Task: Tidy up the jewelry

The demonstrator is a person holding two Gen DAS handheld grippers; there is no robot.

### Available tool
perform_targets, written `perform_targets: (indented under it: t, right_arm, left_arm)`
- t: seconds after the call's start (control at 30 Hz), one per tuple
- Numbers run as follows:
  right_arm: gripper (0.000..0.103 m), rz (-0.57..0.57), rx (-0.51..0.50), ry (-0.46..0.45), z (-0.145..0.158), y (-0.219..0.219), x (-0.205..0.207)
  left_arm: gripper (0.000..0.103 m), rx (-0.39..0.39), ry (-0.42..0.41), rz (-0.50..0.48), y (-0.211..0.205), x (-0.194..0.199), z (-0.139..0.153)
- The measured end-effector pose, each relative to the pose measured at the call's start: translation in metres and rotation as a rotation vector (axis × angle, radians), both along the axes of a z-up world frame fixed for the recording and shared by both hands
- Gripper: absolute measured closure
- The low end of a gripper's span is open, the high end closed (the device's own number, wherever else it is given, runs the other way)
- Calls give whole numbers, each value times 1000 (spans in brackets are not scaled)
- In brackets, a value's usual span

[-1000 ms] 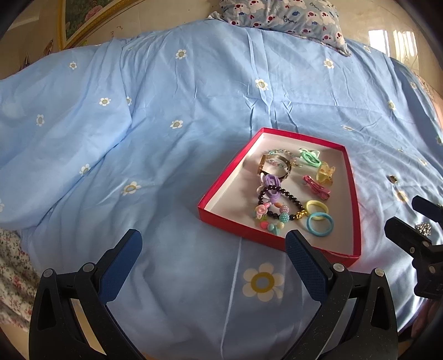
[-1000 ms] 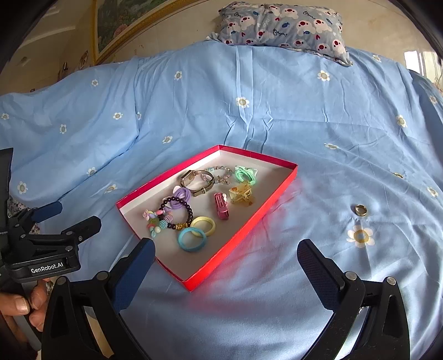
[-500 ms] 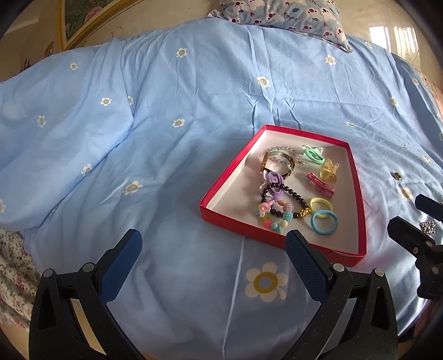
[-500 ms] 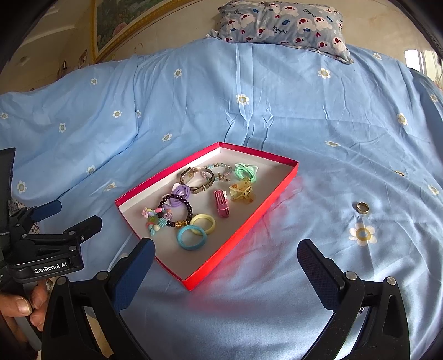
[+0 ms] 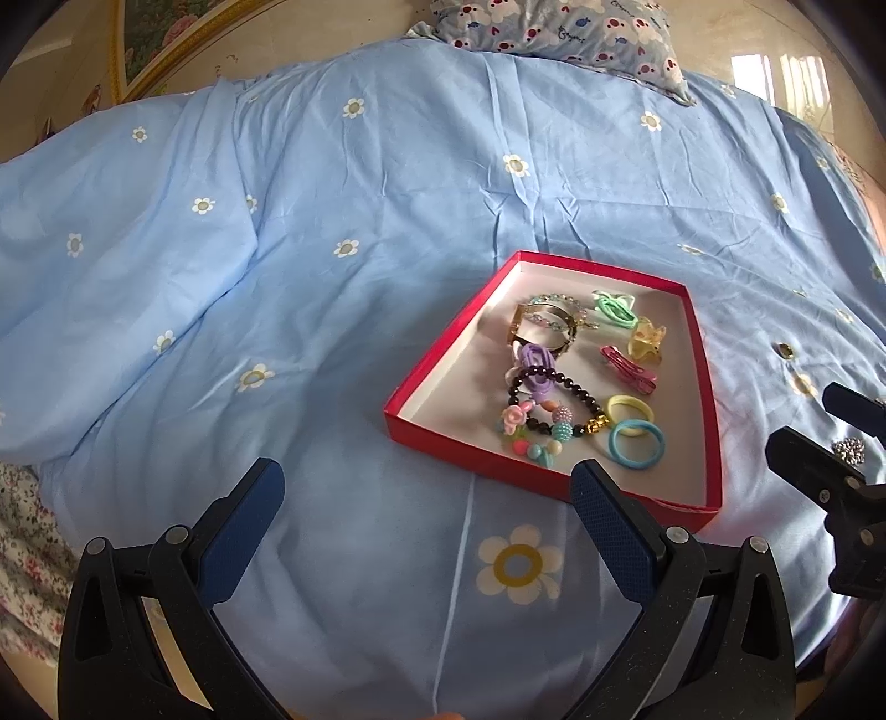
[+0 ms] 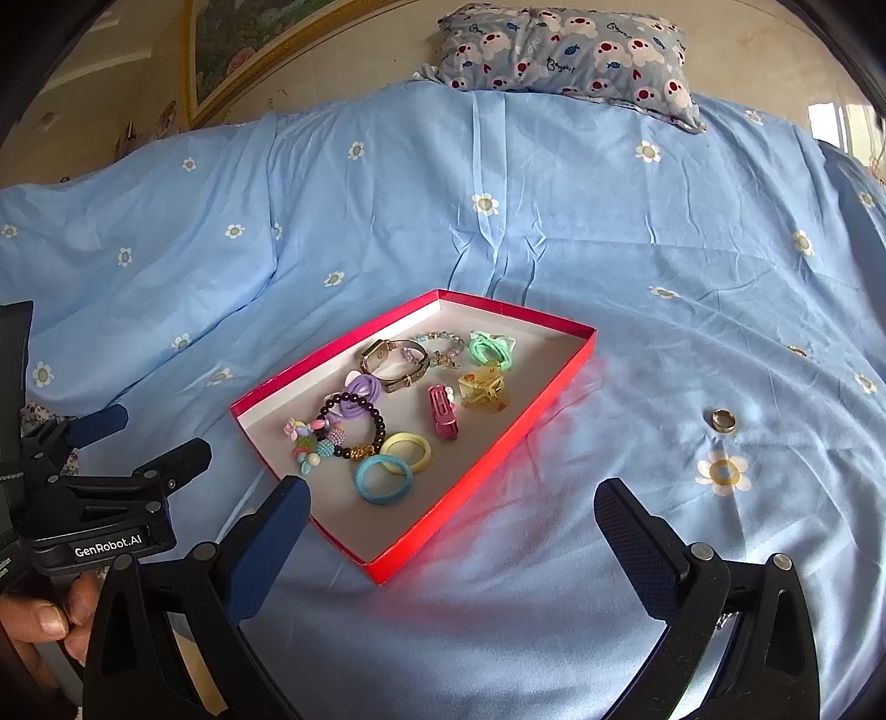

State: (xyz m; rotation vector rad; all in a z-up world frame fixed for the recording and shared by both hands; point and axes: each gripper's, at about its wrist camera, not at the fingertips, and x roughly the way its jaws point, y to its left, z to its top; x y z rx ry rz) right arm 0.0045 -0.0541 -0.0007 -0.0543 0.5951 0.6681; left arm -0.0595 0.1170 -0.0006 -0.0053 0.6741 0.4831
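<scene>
1. I read the left gripper (image 5: 426, 498) as hovering low over the light-blue daisy-print bedsheet (image 5: 332, 310), its blue-padded jaws spread wide with nothing between them. Its right finger (image 5: 609, 531) overlaps the near wall of the tray in its own view.
2. The right gripper (image 6: 451, 512) is likewise spread wide and empty, above bare sheet. Its left finger (image 6: 266, 537) sits just before the tray's near corner.
3. A hand (image 6: 39, 620) grips the left gripper's handle at the lower left of the right wrist view.
4. The shallow red cardboard tray with white floor (image 6: 520, 432) lies flat on the sheet, between the two grippers. Its long axis runs from the near edge away toward the patterned pillow (image 6: 565, 50).
5. Tray contents: blue hair ring (image 6: 384, 479) and yellow hair ring (image 6: 407, 452) overlapping near the front; dark beaded bracelet (image 6: 354, 421); pink hair clip (image 6: 443, 412) lying lengthwise along the tray; amber claw clip (image 6: 482, 390); gold bangle watch (image 6: 393, 360); green hair tie (image 6: 490, 349) toward the far end.
6. A small metal ring (image 6: 724, 420) lies flat on the sheet right of the tray, well apart from it, with open sheet all round.
7. A small sparkly piece (image 5: 850, 448) lies on the sheet beside the right gripper's finger in the left wrist view; I cannot tell what it is.
</scene>
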Motion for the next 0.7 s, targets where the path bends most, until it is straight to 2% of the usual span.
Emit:
perform_targets:
  t: [0.7]
  right_arm:
    - [0, 7, -2, -5, 1, 2, -2]
  left_arm:
    - [0, 8, -7, 6, -3, -5, -2]
